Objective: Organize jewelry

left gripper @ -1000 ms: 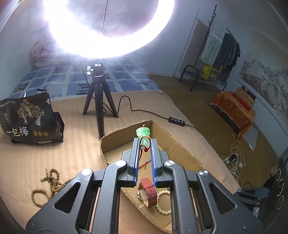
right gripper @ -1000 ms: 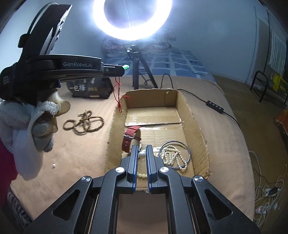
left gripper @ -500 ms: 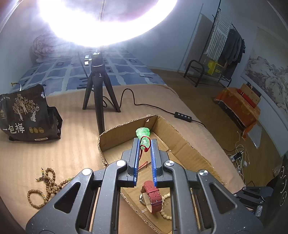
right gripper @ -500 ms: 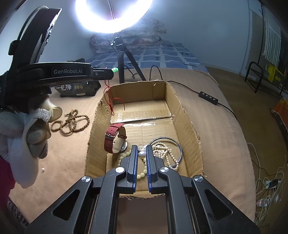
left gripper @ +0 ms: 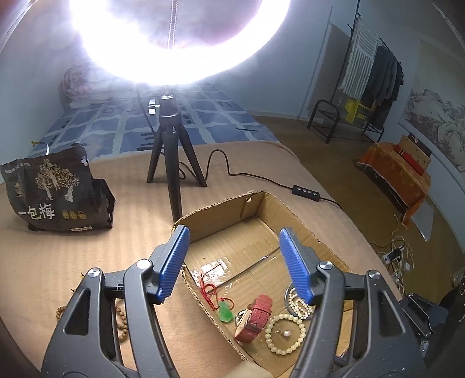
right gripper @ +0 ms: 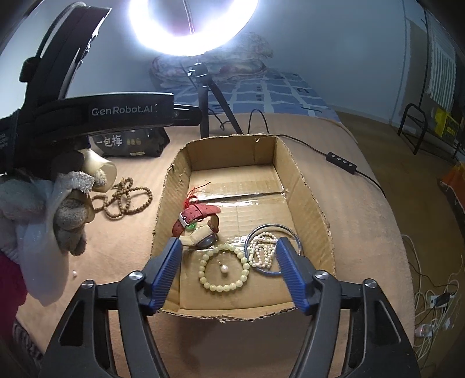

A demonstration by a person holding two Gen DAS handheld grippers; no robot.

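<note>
Both tongs, left [left gripper: 234, 256] and right [right gripper: 228, 263], opening, empty, above cardboard box [right gripper: 309, 192]; jade pendant [left gripper: 225, 311] and pearl [right gripper: 224, 270] inside box.

Both wrist cameras look steeply down along their tools, close above the cardboard box [left gripper: 296, 215]. They share its jewelry-strewn floor and the ring light [right gripper: 191, 26] beyond.

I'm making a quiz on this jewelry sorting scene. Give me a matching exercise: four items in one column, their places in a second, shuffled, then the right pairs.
Items:
1. pearl earring
2. brown bead string
3. green pendant
4. white pearl strand

Places:
A. outside the cardboard box, on the tan cover
B. inside the pale bead bracelet
C. beside the red watch, red cord attached
D. within the metal bangle

Pairs: 1-B, 2-A, 3-C, 4-D
</note>
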